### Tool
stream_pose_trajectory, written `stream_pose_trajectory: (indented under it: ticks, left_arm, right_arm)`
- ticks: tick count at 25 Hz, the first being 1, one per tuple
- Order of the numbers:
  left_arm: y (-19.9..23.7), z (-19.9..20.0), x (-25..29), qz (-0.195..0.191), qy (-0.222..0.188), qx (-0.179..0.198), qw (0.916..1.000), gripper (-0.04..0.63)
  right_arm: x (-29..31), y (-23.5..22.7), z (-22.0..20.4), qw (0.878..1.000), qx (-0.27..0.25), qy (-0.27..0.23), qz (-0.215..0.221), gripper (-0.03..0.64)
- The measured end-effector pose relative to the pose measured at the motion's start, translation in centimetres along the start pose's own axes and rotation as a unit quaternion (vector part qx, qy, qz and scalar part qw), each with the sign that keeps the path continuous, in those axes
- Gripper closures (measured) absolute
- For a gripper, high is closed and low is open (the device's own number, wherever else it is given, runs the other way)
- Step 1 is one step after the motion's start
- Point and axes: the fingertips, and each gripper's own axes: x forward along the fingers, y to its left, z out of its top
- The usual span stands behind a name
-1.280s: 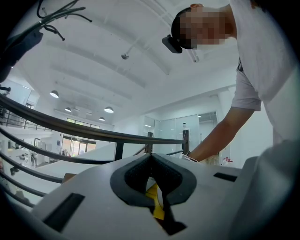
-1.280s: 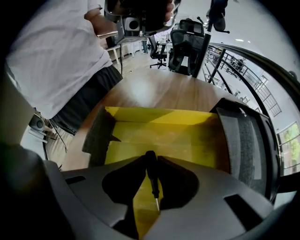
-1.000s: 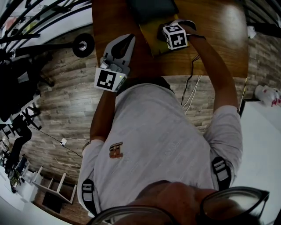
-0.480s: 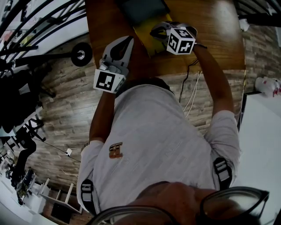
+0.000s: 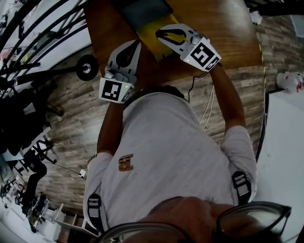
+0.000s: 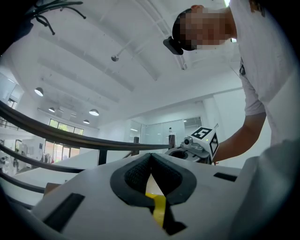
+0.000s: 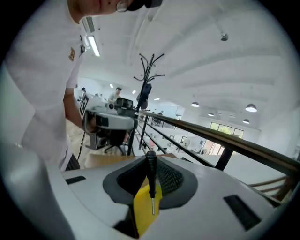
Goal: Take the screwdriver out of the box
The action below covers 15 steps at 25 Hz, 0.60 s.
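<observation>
In the right gripper view a slim black-handled screwdriver (image 7: 151,178) stands between the dark pads, its metal tip pointing back toward the camera. My right gripper (image 7: 151,158) is shut on it. The head view shows that gripper (image 5: 161,32) lifted over the box's yellow part (image 5: 154,40), with the dark part of the box (image 5: 142,12) behind it. My left gripper (image 5: 135,44) hovers beside the box at its left, and its pads (image 6: 140,173) meet at the tips with nothing between them. Yellow (image 6: 157,206) shows below its jaws.
The box lies on a brown wooden table (image 5: 228,28) whose near edge runs just in front of the person's chest. White cables (image 5: 208,107) hang off that edge. A black railing (image 7: 225,140) and a coat stand (image 7: 147,79) are beyond the table.
The right gripper has risen out of the box and tipped from pointing down to nearly level, bringing the screwdriver up with it. The left gripper has shifted only slightly.
</observation>
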Motion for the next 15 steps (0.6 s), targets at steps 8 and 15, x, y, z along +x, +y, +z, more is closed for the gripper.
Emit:
stream_pose_trajectory:
  ticks: [8,15]
  left_arm:
    - [-0.8,2.2,0.4,-0.019,-0.015,0.011,0.9996,0.575]
    - [-1.9,3.5,-0.1,-0.042,-0.027,0.015,0.9986,0.575]
  right_arm:
    - [-3.7,-0.4,6.3,0.981,0.068,-0.167,-0.074,0.537]
    - [-5.2,1.3,8.0,0.965,0.119,-0.206,-0.112,0.537]
